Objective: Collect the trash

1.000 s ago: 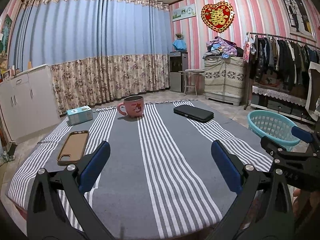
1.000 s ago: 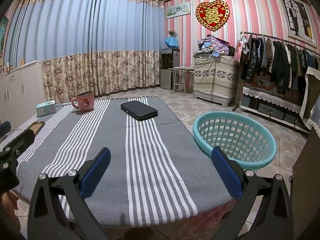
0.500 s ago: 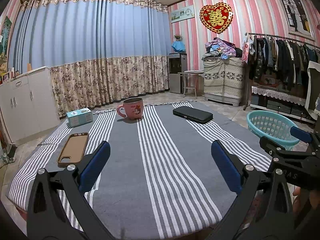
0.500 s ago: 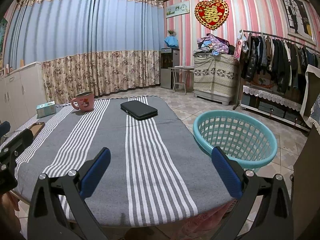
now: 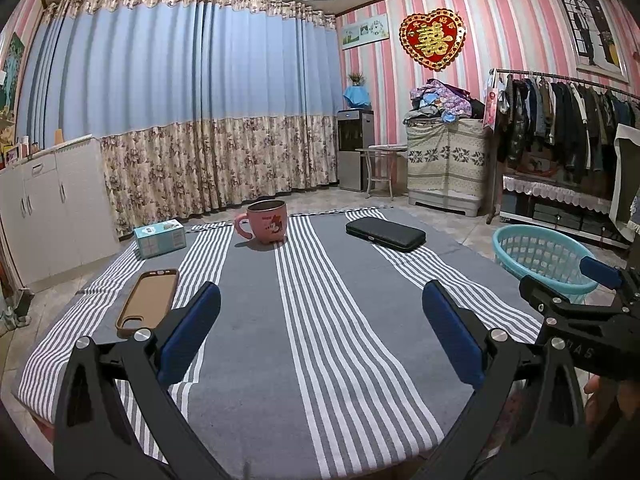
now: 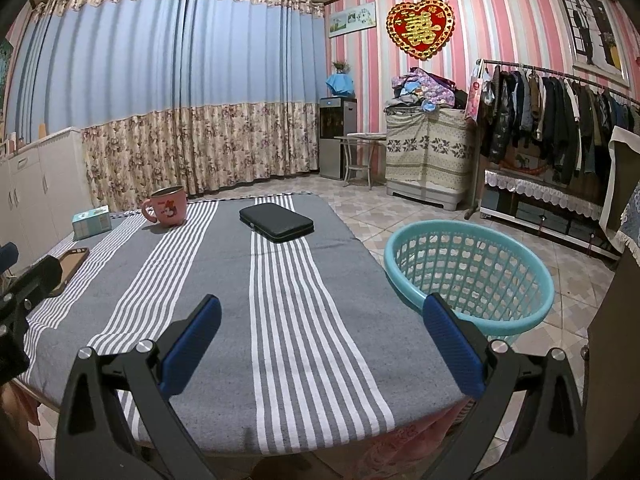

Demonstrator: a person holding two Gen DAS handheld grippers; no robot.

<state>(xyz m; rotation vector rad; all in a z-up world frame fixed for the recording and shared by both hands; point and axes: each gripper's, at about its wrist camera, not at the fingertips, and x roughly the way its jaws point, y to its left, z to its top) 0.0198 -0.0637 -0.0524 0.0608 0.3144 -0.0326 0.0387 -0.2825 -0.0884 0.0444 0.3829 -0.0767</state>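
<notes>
A big table (image 5: 320, 340) with a gray cloth and white stripes filled most of both views. Nothing on it looked like plain trash.

Off the right side of the table, down on the tiled floor, sat a round teal basket (image 6: 472, 276) full of holes. It was just beside the table edge and looked empty inside.

The left gripper (image 5: 320, 320) hung over the near part of the cloth. Its two blue pads stood wide apart and held nothing. The right gripper (image 6: 320, 332) hung over the near right edge of the table, also spread wide with nothing between its pads — its right pad sat in front of the basket rim.

A flat black case (image 5: 385, 233) lay on the far right part of the cloth. A brown phone case (image 5: 148, 303) lay on the left side, near the left gripper's left pad. A pink mug (image 5: 265, 222) stood upright near the far edge, handle to the left. A small teal box (image 5: 159, 237) sat at the far left corner, well apart from the black case.

At the lower right of the left view, part of a hand (image 5: 600, 396) showed, holding the other gripper.
</notes>
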